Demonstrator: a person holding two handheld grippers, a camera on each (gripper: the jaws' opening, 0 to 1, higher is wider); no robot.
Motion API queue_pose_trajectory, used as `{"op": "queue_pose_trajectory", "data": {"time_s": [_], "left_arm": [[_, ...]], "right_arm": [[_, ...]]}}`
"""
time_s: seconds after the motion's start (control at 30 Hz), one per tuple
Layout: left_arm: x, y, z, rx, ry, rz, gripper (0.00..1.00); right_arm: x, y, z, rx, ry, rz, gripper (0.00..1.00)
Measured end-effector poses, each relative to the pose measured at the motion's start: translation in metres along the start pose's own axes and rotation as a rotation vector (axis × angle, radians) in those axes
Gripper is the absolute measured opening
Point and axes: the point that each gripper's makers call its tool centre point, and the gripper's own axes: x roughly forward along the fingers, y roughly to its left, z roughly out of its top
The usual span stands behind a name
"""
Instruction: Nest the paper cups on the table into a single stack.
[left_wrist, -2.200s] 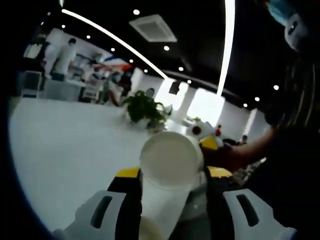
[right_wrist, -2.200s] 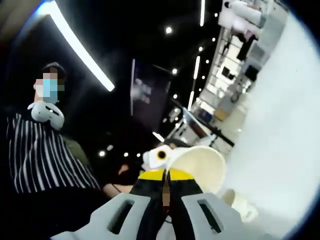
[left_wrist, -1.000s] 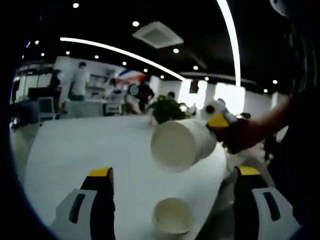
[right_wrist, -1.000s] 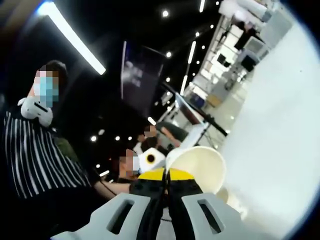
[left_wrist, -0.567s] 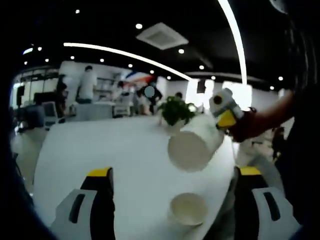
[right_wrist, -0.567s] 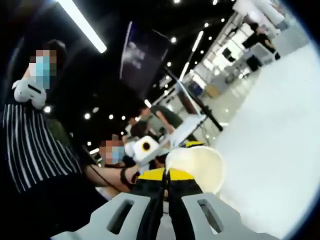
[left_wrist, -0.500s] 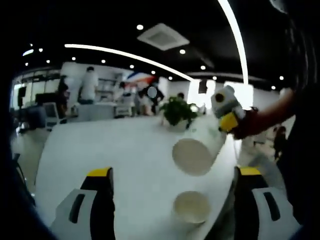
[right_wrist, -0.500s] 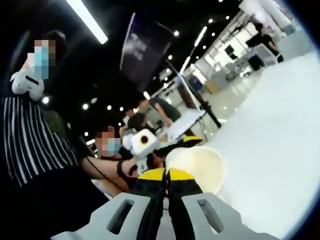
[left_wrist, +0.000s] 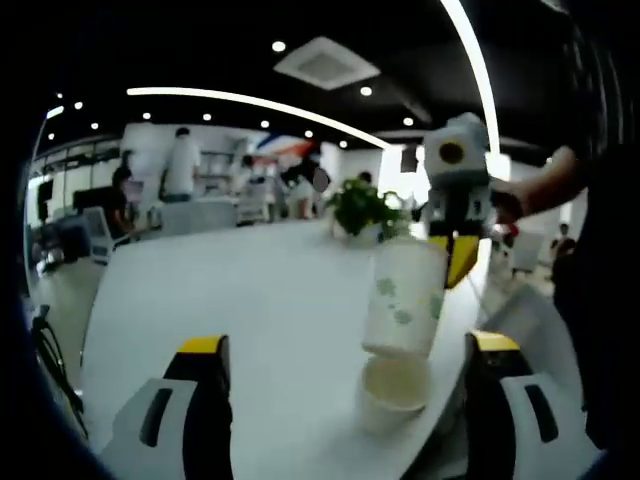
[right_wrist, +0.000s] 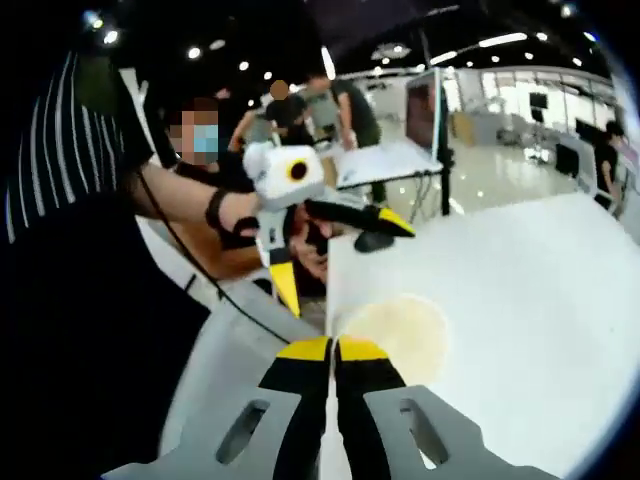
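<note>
Table (left_wrist: 250, 300), white, beneath dark ceiling (left_wrist: 200, 40)

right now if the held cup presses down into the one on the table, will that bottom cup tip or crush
The bottom cup looks light and thin-walled, so an off-centre push could probably tip it. It stands near the table edge, so it might slide off. The held cup hangs about upright above it, which should help.
</note>
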Motion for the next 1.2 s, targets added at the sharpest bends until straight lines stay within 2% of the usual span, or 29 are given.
{"op": "queue_pose_trajectory", "data": {"time_s": [0.1,0.13,0.2,0.3,0.33,0.4,0.6,0.8,1.2], "left_arm": [[0.000,-0.002,-0.004,0.012,0.009,-0.002,0.94],[0.000,-0.003,-0.005,0.011,0.011,-0.003,0.94],[0.000,-0.005,-0.007,-0.007,0.017,-0.005,0.95],[-0.001,-0.008,-0.009,-0.006,0.014,-0.009,0.94],[-0.002,-0.009,-0.010,-0.008,0.016,-0.010,0.94],[-0.003,-0.009,-0.014,-0.014,0.020,-0.007,0.94],[-0.010,-0.009,-0.015,-0.028,0.013,-0.003,0.91],[-0.012,-0.006,-0.016,-0.041,0.016,0.004,0.91],[-0.010,-0.015,-0.027,-0.063,0.038,-0.017,0.90]], "right_arm": [[0.007,0.002,-0.007,-0.104,0.113,0.013,0.00],[0.011,0.004,-0.014,-0.180,0.192,0.028,0.00],[0.016,0.004,-0.022,-0.275,0.268,0.034,0.00],[0.022,0.005,-0.027,-0.352,0.319,0.042,0.00],[0.026,0.007,-0.026,-0.382,0.314,0.051,0.00],[0.030,0.011,-0.029,-0.369,0.338,0.069,0.00],[0.037,0.013,-0.035,-0.407,0.367,0.086,0.00],[0.042,0.013,-0.041,-0.411,0.395,0.103,0.00],[0.054,0.012,-0.049,-0.430,0.422,0.125,0.00]]}}
